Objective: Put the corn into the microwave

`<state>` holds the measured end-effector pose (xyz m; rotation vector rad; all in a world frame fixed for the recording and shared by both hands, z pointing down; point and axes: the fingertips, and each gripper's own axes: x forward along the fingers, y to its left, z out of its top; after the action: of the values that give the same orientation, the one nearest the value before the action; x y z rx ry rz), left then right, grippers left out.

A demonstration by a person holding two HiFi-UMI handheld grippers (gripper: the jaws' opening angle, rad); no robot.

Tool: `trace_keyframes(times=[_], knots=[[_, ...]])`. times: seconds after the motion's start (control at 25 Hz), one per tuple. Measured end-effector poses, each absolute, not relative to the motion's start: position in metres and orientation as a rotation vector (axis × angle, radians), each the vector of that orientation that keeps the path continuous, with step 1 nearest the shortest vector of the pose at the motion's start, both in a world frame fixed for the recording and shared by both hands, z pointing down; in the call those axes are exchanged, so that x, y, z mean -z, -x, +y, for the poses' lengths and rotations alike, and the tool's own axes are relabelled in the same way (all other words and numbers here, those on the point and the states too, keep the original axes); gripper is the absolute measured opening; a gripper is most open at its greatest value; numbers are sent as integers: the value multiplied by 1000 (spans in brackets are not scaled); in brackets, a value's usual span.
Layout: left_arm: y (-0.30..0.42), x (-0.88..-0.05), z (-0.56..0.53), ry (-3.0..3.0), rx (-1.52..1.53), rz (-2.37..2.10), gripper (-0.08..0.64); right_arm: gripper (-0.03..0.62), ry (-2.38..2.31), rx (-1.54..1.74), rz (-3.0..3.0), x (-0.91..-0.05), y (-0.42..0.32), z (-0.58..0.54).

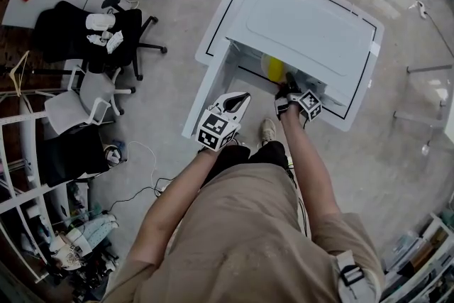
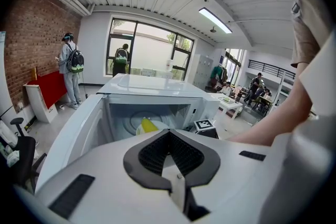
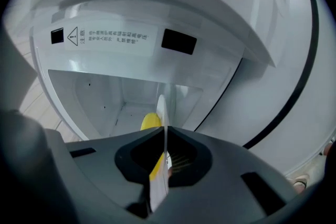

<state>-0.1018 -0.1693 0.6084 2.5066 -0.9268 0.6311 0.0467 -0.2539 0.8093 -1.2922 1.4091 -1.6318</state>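
Note:
The white microwave (image 1: 305, 18) stands with its door (image 1: 209, 89) swung open to the left. Yellow corn (image 1: 272, 67) lies on a white plate at the mouth of the cavity. My right gripper (image 1: 289, 78) reaches into the opening. In the right gripper view it (image 3: 164, 127) is shut on the thin plate's rim (image 3: 161, 105), seen edge-on, with the corn (image 3: 150, 121) just beyond. My left gripper (image 1: 243, 97) hovers beside the open door, shut with nothing in it. The left gripper view looks past its jaws (image 2: 169, 131) at the corn (image 2: 148, 126) in the cavity.
The microwave sits on a white table with a black border line (image 1: 355, 117). Office chairs (image 1: 106, 32) and floor cables (image 1: 142, 174) lie to the left. Two people (image 2: 71, 68) stand by the far windows. The open door (image 2: 68, 134) stands close on the left gripper's left.

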Motion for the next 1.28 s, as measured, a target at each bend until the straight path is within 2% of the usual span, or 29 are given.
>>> trace_keyframes(times=[0.52,0.56,0.72,0.84,1.08,1.28], knots=[[100,-604,-165,-2506,-623,-918,6,21,1402,1737,1291,-813,-40,-271],[100,-604,-165,-2506,-621,-918,6,30,1393,1742,1300,-812,-39,-269],[100,-602,-167,-2508,-614,-922,6,140,1383,1679,1364,-805,-39,-264],[100,-603,-167,-2506,-614,-921,5,175,1445,1589,1485,-799,-41,-255],[96,-604,-166,-2509,-617,-912,6,206,1716,1373,1951,-799,-39,-229],[89,-605,-165,-2528,-643,-898,6,253,2251,735,2736,-800,-20,-222]])
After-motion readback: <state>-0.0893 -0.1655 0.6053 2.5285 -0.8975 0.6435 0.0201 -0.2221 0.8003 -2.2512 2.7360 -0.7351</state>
